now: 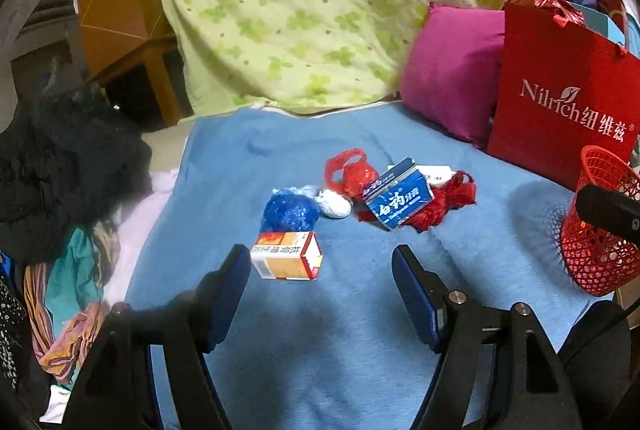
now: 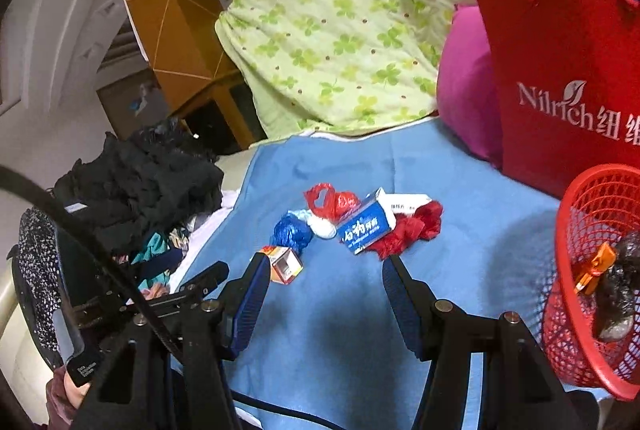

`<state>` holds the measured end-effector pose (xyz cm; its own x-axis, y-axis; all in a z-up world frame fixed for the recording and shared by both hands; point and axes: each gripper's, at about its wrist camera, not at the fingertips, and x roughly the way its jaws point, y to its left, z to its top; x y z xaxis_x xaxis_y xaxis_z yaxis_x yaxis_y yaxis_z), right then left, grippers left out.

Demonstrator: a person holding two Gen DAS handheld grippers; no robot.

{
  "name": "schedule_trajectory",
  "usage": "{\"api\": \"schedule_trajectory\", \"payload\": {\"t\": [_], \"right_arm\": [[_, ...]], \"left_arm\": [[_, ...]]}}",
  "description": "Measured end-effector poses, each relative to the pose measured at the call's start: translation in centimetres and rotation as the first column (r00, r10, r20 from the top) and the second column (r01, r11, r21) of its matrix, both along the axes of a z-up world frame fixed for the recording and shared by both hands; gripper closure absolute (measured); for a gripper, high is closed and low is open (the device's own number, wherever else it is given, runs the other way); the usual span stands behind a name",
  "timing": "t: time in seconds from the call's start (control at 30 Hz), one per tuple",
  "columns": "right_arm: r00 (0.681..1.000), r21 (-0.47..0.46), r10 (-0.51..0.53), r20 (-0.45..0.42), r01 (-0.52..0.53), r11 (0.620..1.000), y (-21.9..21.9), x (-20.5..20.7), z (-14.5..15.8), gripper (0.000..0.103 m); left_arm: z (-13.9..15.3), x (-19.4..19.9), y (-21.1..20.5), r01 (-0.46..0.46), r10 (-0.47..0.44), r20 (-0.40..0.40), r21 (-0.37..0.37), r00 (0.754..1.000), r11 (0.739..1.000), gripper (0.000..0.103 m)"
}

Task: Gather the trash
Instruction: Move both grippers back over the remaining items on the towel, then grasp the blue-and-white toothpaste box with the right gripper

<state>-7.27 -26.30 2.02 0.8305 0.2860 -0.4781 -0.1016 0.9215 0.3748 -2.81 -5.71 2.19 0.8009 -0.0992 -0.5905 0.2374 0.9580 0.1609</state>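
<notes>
Both claws, left claw and right claw, gape empty over the bed; that light orange box could skid away if nudged.

This is a bedroom in a home: a bed with a blue blanket, a folded green quilt, a pink pillow and a heap of clothes beside it.

Red basket; blue blanket; green clover-print quilt.
</notes>
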Motion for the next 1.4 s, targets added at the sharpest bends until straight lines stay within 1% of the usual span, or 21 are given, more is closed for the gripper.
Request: {"api": "schedule_trajectory", "payload": {"t": [0.3,0.53,0.63,0.77,0.87,0.93,1.0,1.07,1.27,1.4], "right_arm": [[0.998,-0.023,0.011,-0.060,-0.012,1.000,1.0,1.4,-2.1,0.041],[0.996,-0.031,0.008,-0.091,-0.011,0.999,1.1,2.3,-2.9,0.041],[0.995,-0.029,0.006,-0.103,-0.009,1.000,1.1,2.8,-3.2,0.041],[0.992,-0.036,0.002,-0.127,-0.007,0.999,1.3,3.7,-3.8,0.041],[0.989,-0.044,0.001,-0.147,-0.007,0.999,1.6,4.3,-4.4,0.041],[0.987,-0.043,0.001,-0.163,-0.008,0.999,1.8,5.0,-5.0,0.041],[0.984,-0.031,0.001,-0.179,-0.007,0.999,1.8,5.7,-5.5,0.041],[0.982,-0.024,0.004,-0.191,-0.008,1.000,2.0,6.3,-6.0,0.041],[0.976,-0.021,0.019,-0.215,-0.025,0.999,2.6,7.3,-7.3,0.041],[0.972,0.003,0.007,-0.234,-0.006,1.000,2.3,7.4,-8.7,0.041]], "left_arm": [[-1.9,1.6,1.6,-0.032,0.032,-0.040,-0.006,0.999,0.999,0.029],[-2.9,2.7,2.1,-0.036,0.036,-0.056,-0.008,0.998,0.999,0.029],[-3.7,3.5,2.8,-0.050,0.049,-0.061,-0.012,0.997,0.999,0.029],[-5.5,5.1,4.6,-0.079,0.076,-0.065,-0.039,0.995,0.996,0.029],[-7.1,6.8,6.2,-0.117,0.110,-0.112,-0.058,0.988,0.991,0.029],[-7.7,8.0,7.4,-0.149,0.133,-0.160,-0.096,0.978,0.984,0.029],[-7.9,8.6,8.2,-0.167,0.144,-0.175,-0.122,0.974,0.978,0.029],[-8.2,9.0,8.8,-0.188,0.162,-0.189,-0.130,0.969,0.974,0.029],[-9.2,10.2,9.4,-0.196,0.151,-0.243,-0.171,0.958,0.966,0.029],[-10.0,11.2,9.8,-0.204,0.129,-0.305,-0.231,0.944,0.951,0.029]]}}
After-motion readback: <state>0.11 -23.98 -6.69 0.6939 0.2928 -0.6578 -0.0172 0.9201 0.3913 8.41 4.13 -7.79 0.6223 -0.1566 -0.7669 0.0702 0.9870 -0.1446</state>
